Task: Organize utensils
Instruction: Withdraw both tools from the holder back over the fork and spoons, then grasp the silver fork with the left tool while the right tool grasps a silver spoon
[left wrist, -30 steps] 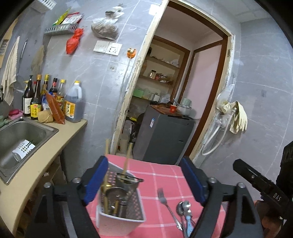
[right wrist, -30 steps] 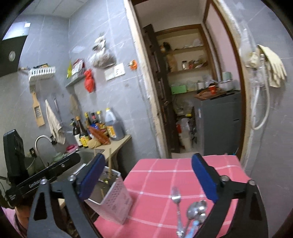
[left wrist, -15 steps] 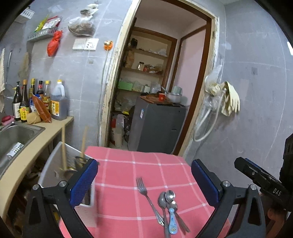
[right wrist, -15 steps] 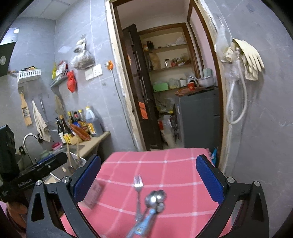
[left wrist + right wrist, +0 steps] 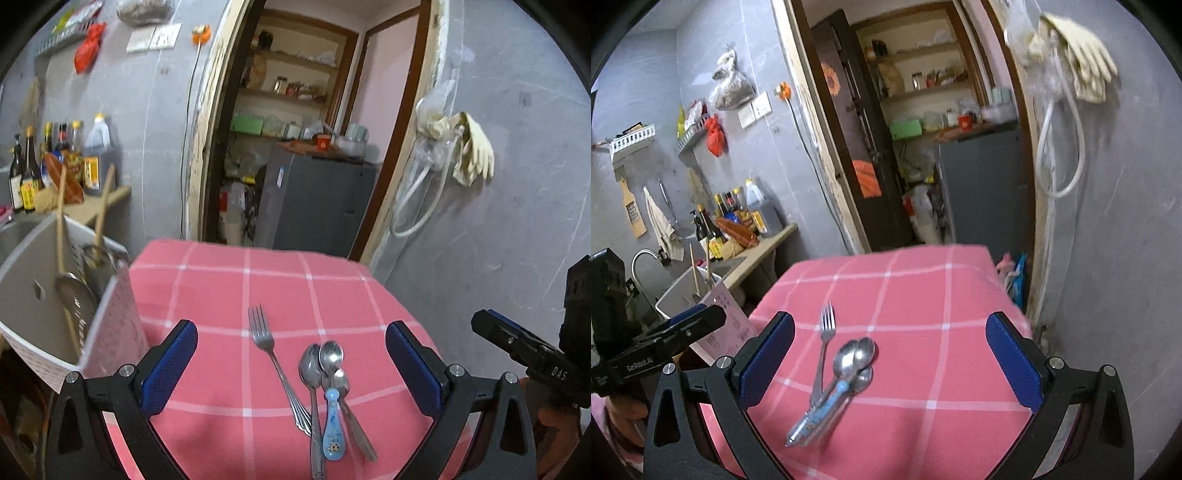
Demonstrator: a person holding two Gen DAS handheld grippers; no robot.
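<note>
A: While both claws hang wide with nothing between them, where's everything relative to the pink tablecloth (image 5: 229, 291)?

B: White caddy (image 5: 110, 325) at its left edge; fork (image 5: 263, 341) and spoons (image 5: 325, 373) mid-cloth, left gripper (image 5: 291, 369) and right gripper (image 5: 890, 363) above them

Dim indoor light, fisheye-bent edges, motion blur throughout.

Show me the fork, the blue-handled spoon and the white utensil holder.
fork (image 5: 260, 330): left wrist view, on its neck just below the tines.
blue-handled spoon (image 5: 333, 435): left wrist view, on its blue handle.
utensil holder (image 5: 114, 325): left wrist view, on its perforated white side wall.
</note>
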